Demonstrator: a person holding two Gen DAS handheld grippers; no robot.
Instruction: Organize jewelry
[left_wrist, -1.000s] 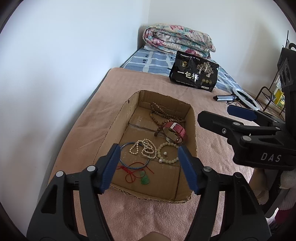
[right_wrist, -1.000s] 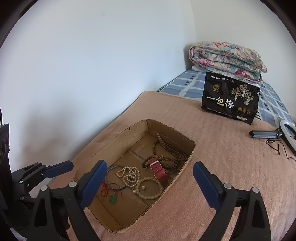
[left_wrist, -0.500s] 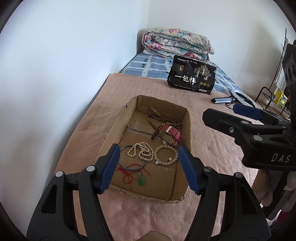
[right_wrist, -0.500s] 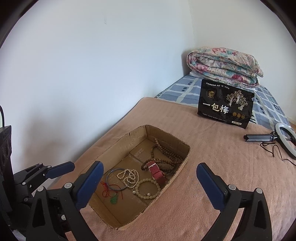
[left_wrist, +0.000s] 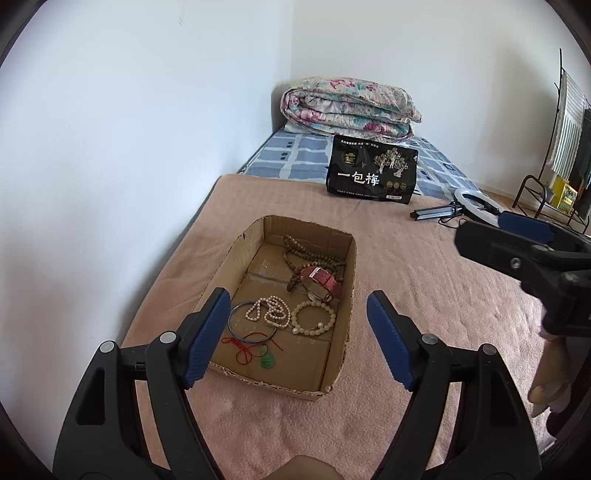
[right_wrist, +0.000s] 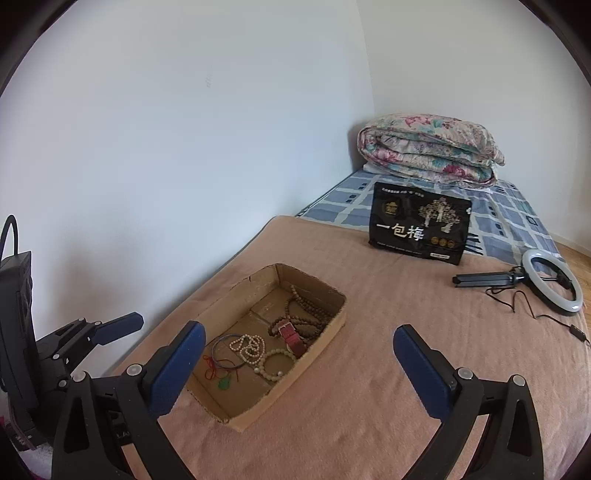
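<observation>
**Jewelry all boxed, grippers clear**

Left gripper (left_wrist: 295, 325) empty, jaws opening; cardboard box (left_wrist: 343, 258) near the blanket's (left_wrist: 424, 295) left edge holds the jewelry (left_wrist: 280, 314), gathered in one place. Right gripper (right_wrist: 295, 365) spread wide, holding nothing, above the blanket.

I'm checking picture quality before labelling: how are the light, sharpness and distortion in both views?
Left wrist view: even daylight, sharp on the cardboard box, fisheye bending the wall, dark corners. Right wrist view: same soft light, the ring light crisp, no glare, edges curved and vignetted.
</observation>
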